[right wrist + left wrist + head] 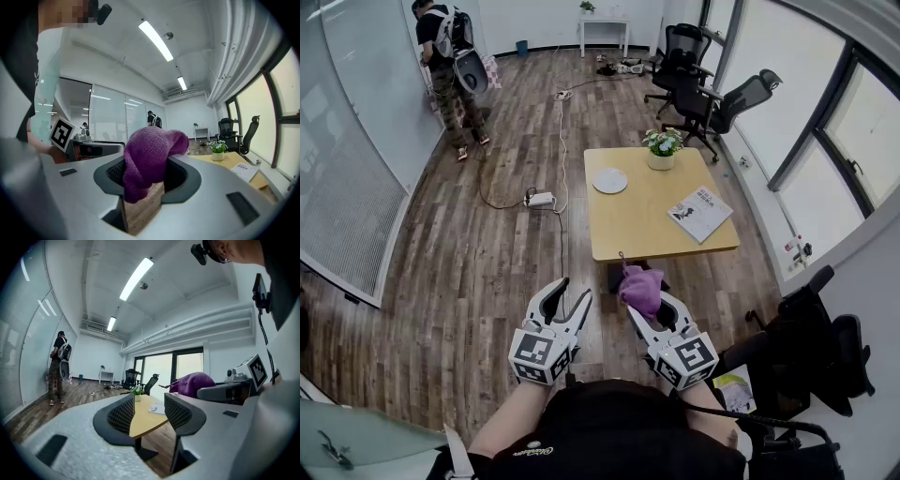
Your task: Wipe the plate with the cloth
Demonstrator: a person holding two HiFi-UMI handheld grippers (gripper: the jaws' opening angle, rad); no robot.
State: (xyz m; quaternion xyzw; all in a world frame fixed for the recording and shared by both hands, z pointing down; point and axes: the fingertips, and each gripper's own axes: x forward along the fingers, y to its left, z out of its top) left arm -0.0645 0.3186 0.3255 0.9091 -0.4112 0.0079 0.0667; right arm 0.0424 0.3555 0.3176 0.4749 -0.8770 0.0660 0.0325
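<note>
A white plate (609, 180) lies on the far left part of a low wooden table (652, 211). My right gripper (643, 298) is shut on a purple knitted cloth (639, 287), which bulges between and over the jaws (149, 159). It hangs in the air over the floor, short of the table's near edge. My left gripper (571, 295) is open and holds nothing, beside the right one on its left. In the left gripper view the table (146, 416) shows through the gap between the jaws, and the cloth (194, 382) is at the right.
A potted plant (662, 146) and a booklet (700, 213) are on the table. Office chairs (712, 103) stand beyond it. A power strip with cables (540, 199) lies on the wood floor to the left. A person (445, 66) stands far left by a glass wall.
</note>
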